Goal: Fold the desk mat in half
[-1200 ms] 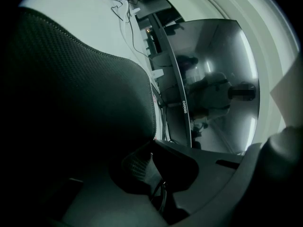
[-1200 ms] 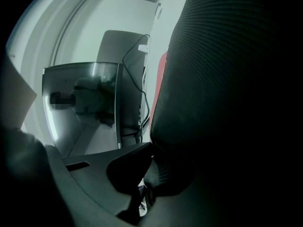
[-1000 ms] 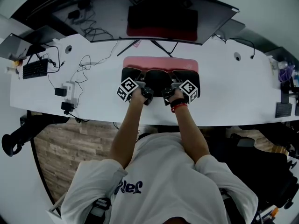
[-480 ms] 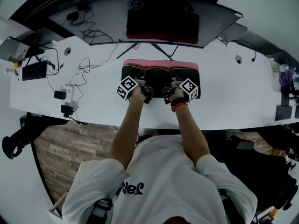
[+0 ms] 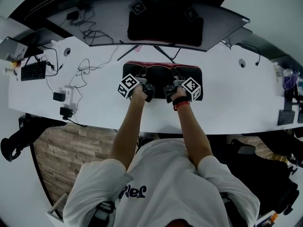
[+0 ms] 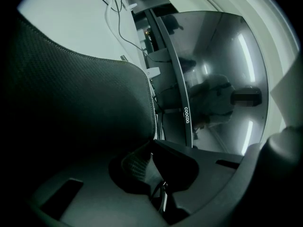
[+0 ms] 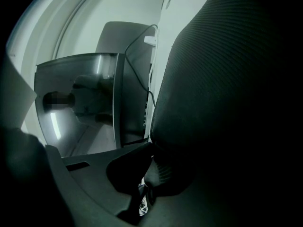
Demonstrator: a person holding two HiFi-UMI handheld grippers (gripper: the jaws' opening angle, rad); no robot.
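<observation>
Head view from above: a person in a white T-shirt [image 5: 161, 183] reaches both arms forward over a white desk [image 5: 236, 93] toward a wide curved monitor [image 5: 165, 22] at its far edge. Directly below the monitor's stand, on the person's side of it, lies the desk mat [image 5: 161, 77]. It shows as a dark rectangle with a thin red strip along the edge nearest the monitor.

The left gripper [image 5: 143, 79] and the right gripper [image 5: 175, 79] sit side by side over the mat, each with its marker cube facing up. A red band [image 5: 181, 106] circles the right wrist. Well to the left of the monitor are a small keyboard [image 5: 33, 71], loose cables [image 5: 90, 65] and a power adapter [image 5: 66, 96].

Left gripper view: the left gripper [image 6: 156, 174] has its jaws clamped tight on the desk mat [image 6: 80, 117]. The mat's dark, textured sheet rises up the left of the view, with a stitched edge showing. The monitor [image 6: 213, 79] stands beyond it to the right.

Right gripper view: the right gripper [image 7: 149, 174] likewise pinches the desk mat [image 7: 227, 79] between closed jaws. The mat fills the right of the view, with the monitor [image 7: 80, 98] to the left of it.
</observation>
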